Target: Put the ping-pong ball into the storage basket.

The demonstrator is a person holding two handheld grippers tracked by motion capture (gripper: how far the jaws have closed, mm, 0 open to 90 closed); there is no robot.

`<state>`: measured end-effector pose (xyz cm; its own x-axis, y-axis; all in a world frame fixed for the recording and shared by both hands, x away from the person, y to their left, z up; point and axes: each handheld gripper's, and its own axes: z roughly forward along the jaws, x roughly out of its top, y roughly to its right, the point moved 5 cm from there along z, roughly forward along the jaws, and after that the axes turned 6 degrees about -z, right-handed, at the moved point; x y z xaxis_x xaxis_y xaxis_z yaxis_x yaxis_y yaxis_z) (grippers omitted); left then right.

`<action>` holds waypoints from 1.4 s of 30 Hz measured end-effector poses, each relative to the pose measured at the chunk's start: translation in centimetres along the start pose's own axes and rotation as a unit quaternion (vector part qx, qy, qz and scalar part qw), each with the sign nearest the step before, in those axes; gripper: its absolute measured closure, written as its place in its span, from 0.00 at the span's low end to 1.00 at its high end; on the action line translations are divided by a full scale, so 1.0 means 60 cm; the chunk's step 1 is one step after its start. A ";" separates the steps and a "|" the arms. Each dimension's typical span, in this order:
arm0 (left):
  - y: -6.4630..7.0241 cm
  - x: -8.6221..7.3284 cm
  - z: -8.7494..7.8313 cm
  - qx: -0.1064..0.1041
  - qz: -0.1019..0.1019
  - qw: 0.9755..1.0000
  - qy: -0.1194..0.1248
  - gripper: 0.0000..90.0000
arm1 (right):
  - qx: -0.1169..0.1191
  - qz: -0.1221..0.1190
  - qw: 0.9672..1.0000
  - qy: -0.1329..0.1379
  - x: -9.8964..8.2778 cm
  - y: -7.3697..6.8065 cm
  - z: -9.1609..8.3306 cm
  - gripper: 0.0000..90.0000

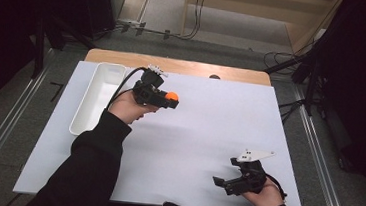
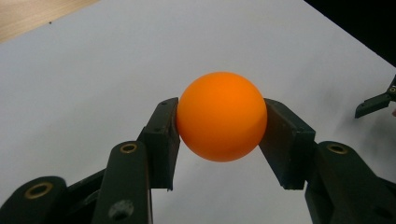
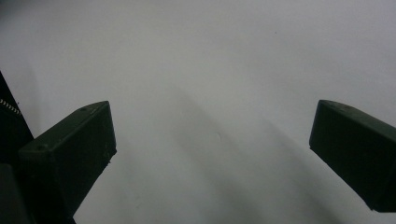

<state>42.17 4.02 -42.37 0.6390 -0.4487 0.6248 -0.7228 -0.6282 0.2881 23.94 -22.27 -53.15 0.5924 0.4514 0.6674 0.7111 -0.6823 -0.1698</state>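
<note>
Ball (image 2: 222, 116) first: smooth, matte orange, perfectly round, and I have it clamped between the two black pads of my left gripper (image 2: 220, 140), one flat pad pressing on each side. From the left gripper view I can see brass-coloured rivets on the arms and the plain white sheet under the ball, with a strip of pale wood at the top left corner and the tip of the other gripper far off at the right edge. From the high view I get the ball (image 1: 172, 96) as a small orange dot at the front of the left gripper (image 1: 170, 101), held above the white table sheet (image 1: 208, 135), just beside a long white plastic tray (image 1: 86, 105) with rounded corners. My right gripper (image 1: 218, 180) sits low near the front right of the sheet, well apart from the ball, a grey three-cornered plate on top. In the right gripper view its blocky black jaws stand wide with nothing between them, over dull grey-white sheet
</note>
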 end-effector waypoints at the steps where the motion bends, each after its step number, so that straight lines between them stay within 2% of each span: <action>1: -0.001 0.000 -0.003 0.002 0.001 1.000 -0.001 0.56 | 0.000 -0.001 1.000 0.000 0.000 0.000 0.000 0.00; 13: -0.009 0.002 -0.025 0.009 0.004 1.000 -0.001 0.56 | -0.001 0.000 1.000 0.000 -0.001 0.000 -0.001 0.00; 16: -0.012 0.002 -0.031 0.017 0.007 1.000 -0.001 0.56 | 0.001 0.000 1.000 -0.001 -0.001 -0.001 -0.001 0.00; 24: -0.021 0.002 -0.045 0.018 -0.001 1.000 0.001 0.56 | 0.001 -0.001 1.000 -0.001 -0.001 -0.001 -0.001 0.00; 32: -0.034 0.002 -0.057 0.031 -0.005 0.999 0.006 0.56 | 0.000 -0.001 1.000 -0.001 -0.001 -0.001 -0.001 0.00; 35: -0.040 0.002 -0.064 0.023 -0.012 1.000 0.012 0.56 | -0.001 -0.003 1.000 0.002 0.000 0.000 -0.002 0.00; 42: -0.051 -0.001 -0.071 0.041 -0.015 0.999 0.010 0.56 | -0.001 -0.003 1.000 0.001 0.000 -0.001 -0.002 0.00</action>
<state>43.26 8.66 -40.21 0.6537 -0.4169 0.6315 -0.6793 -0.6910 0.2470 23.88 -22.29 -53.07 0.5880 0.4537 0.6696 0.7134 -0.6811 -0.1650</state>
